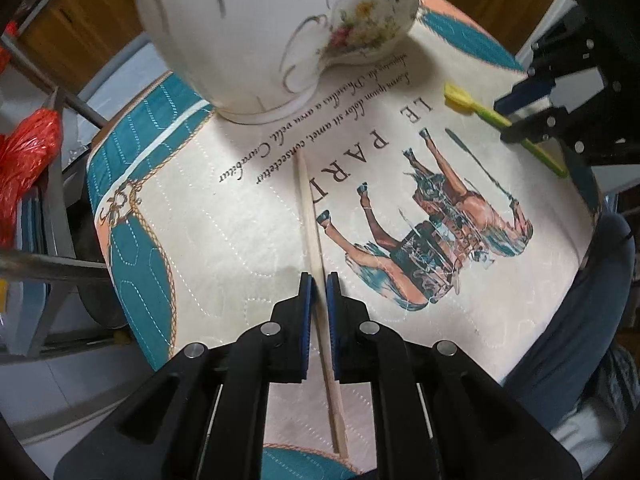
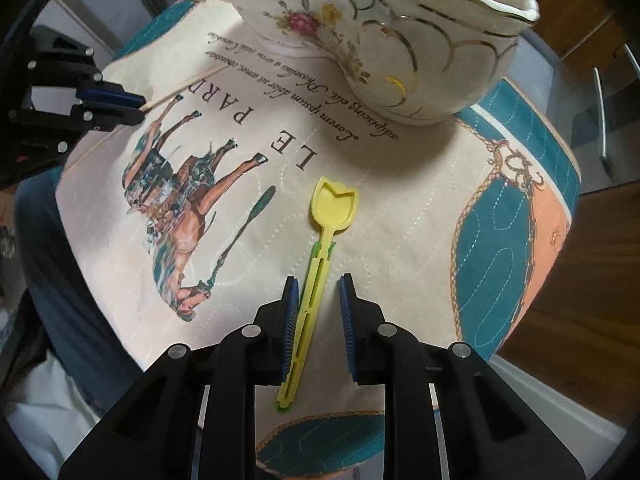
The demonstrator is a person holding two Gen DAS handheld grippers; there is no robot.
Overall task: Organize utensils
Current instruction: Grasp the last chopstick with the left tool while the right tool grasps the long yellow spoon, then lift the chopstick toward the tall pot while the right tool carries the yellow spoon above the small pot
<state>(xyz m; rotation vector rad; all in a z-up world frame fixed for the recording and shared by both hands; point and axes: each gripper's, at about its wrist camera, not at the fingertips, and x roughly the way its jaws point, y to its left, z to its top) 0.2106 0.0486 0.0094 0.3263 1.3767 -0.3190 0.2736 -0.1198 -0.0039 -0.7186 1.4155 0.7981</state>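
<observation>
A quilted mat point(image 1: 248, 240) printed with horses and a carriage is spread under everything, and a white floral jug point(image 2: 384, 40) with gilt scrollwork is stood at its far side; green and pale handles can be seen inside the jug's mouth. On the mat, large letters "LE PAR" are read, the word running on behind the stick, and beside them cursive filler text beginning "Lorem ipsum dolor sit amet, consectetur". The left gripper point(image 1: 319, 284) is pointed down at the mat and is closed tight on a thin wooden stick point(image 1: 310, 208), which is laid along the mat and aimed toward the jug's base. The right gripper point(image 2: 318, 294) is held part open around a yellow tulip-shaped spoon point(image 2: 316, 256); only the left pad is touched by the handle, a gap being left at the other.
</observation>
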